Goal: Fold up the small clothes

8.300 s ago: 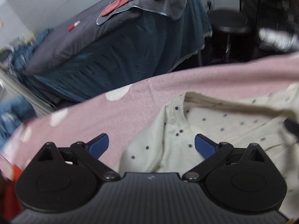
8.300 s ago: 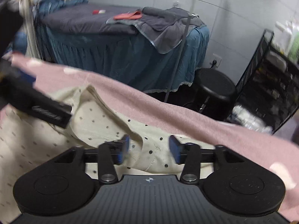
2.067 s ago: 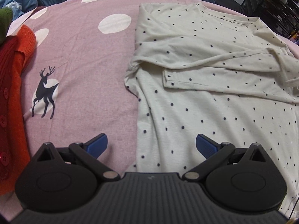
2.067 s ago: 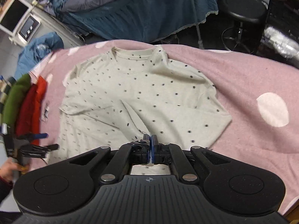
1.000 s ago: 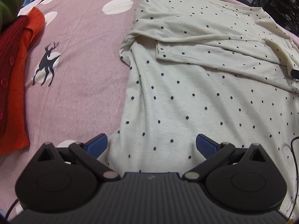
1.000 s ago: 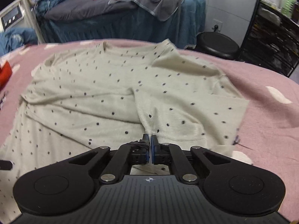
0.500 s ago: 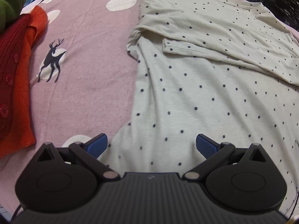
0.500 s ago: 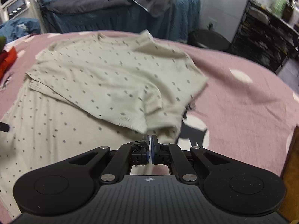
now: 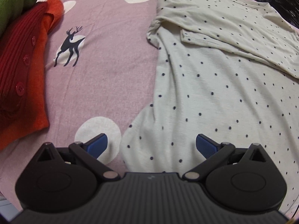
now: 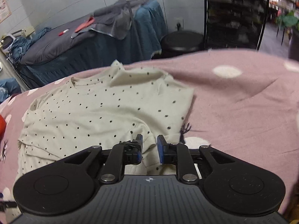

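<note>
A cream shirt with dark dots (image 9: 214, 93) lies flat on the pink spotted sheet (image 9: 112, 56), one sleeve folded across its chest. My left gripper (image 9: 150, 143) hangs open just above the shirt's lower left edge, with nothing between its pads. In the right wrist view the shirt (image 10: 104, 112) shows its right side folded in. My right gripper (image 10: 149, 144) is at that folded edge. Its jaws are opening, and a fold of cloth lies in the gap with the blue pads off it.
A stack of red and orange knitwear (image 9: 20, 71) with a green garment (image 9: 16, 0) on top sits at the sheet's left edge. Beyond the far edge are a blue-skirted bed (image 10: 74, 43), a black stool (image 10: 181, 39) and a dark shelf rack (image 10: 233, 15).
My right gripper, shut on the shirt's side a second ago, has swung right and its jaws have parted, letting the cloth go. The left gripper has drifted toward the shirt's lower edge.
</note>
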Available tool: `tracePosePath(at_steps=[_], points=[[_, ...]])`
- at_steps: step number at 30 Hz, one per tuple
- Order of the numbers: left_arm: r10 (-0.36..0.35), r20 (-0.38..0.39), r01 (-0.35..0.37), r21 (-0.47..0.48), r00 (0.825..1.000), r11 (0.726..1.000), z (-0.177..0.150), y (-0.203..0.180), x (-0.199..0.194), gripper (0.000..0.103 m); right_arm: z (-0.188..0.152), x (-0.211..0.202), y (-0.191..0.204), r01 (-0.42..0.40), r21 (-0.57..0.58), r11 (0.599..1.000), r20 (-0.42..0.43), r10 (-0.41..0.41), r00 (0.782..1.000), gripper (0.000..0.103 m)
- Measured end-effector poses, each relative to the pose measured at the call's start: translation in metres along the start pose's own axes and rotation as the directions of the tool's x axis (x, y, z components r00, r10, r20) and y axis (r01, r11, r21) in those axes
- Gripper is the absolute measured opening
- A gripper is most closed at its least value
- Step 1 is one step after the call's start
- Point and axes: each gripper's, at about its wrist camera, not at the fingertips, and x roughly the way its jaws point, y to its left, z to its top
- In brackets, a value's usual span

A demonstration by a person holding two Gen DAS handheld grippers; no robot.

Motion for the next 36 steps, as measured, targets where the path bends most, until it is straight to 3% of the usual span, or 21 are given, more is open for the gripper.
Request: tracePosePath(at_steps=[5,6,7,15,18,20,23,26,30,36], points=[[0.001,0.003,-0.001,0.049,1.000,0.999,-0.007,-0.012,-0.002,0.103,-0.003,0.022,0.000,0.000,0.067,0.998,-0.057,0.004,0.998,0.033],[0.005,-0.003,-0.005,0.050,1.000,0.999,-0.008,-0.013,0.000,0.103,-0.002,0.020,0.001,-0.006,0.067,0.998,-0.055,0.010,0.998,0.027],[0.007,-0.010,-0.006,0.049,1.000,0.999,-0.009,-0.013,0.001,0.103,-0.001,0.018,0.001,-0.020,0.062,0.998,-0.049,0.023,0.999,0.004],[0.014,-0.033,-0.014,0.019,0.999,1.000,-0.010,-0.003,0.005,0.103,0.022,0.006,-0.013,0.098,-0.021,0.995,0.041,-0.097,0.994,0.002],[0.017,-0.018,-0.016,0.030,1.000,0.999,-0.007,-0.003,0.002,0.103,0.030,0.018,-0.016,0.083,-0.037,0.996,-0.002,-0.083,0.997,0.011],[0.017,-0.006,-0.017,0.038,1.000,0.999,-0.006,-0.004,0.001,0.103,0.032,0.019,-0.015,0.099,-0.021,0.995,-0.016,-0.100,0.995,0.024],[0.020,0.001,-0.020,0.038,1.000,0.999,-0.007,-0.005,0.001,0.103,0.024,-0.004,-0.004,0.006,-0.038,0.999,0.064,-0.004,0.998,0.024],[0.017,-0.017,-0.016,0.034,1.000,0.999,-0.010,-0.005,0.007,0.103,0.002,-0.007,0.012,-0.060,-0.084,0.995,0.006,0.061,0.998,0.023],[0.031,-0.029,-0.030,0.059,0.999,0.998,-0.013,-0.008,0.011,0.103,-0.028,0.003,0.015,0.003,-0.107,0.994,-0.058,-0.009,0.998,0.028],[0.033,-0.012,-0.032,0.046,0.999,0.998,-0.016,0.001,0.010,0.103,-0.036,-0.032,0.010,-0.002,-0.037,0.999,-0.012,0.001,1.000,0.036]])
